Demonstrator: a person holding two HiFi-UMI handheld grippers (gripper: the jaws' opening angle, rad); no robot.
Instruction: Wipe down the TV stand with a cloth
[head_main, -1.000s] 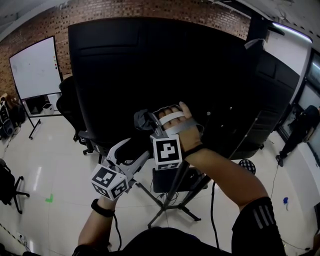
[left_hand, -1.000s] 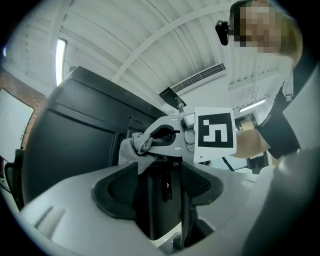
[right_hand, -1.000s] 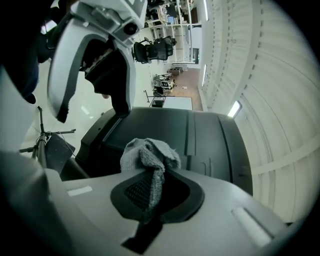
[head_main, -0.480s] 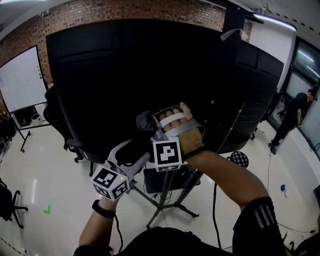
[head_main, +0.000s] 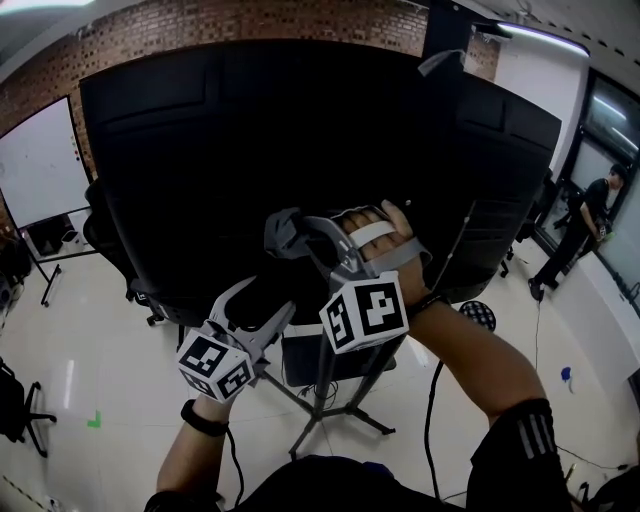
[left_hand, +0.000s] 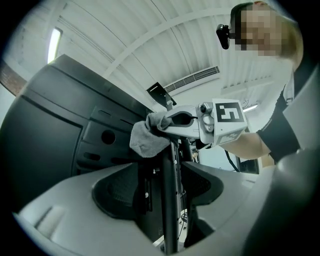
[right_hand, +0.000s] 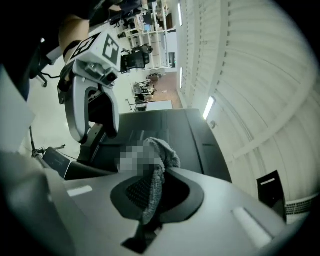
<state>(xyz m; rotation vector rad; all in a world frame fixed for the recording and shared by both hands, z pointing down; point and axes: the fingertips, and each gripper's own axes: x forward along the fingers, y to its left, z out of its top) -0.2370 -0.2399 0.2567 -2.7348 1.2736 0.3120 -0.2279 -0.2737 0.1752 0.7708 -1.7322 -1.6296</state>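
The big black TV (head_main: 250, 130) shows its back and rides on a black tripod stand (head_main: 335, 395). A grey cloth (head_main: 283, 232) is pressed against the TV's back just above the stand's pole (left_hand: 170, 200). My right gripper (head_main: 300, 238) is shut on the cloth (right_hand: 157, 165); the left gripper view shows the cloth (left_hand: 147, 135) bunched at the tips of the right gripper (left_hand: 165, 122). My left gripper (head_main: 278, 302) sits lower left, open. The pole is visible in the gap between its jaws, and I cannot tell if they touch it.
A whiteboard (head_main: 35, 165) and a black office chair (head_main: 100, 230) stand at the left. A second dark screen (head_main: 520, 150), a round stool (head_main: 478, 318) and a person (head_main: 580, 215) are at the right. The stand's legs spread over the white floor.
My right gripper has shifted slightly right with the cloth still against the TV's back. The left gripper has barely moved. The head view has swung a little to the right.
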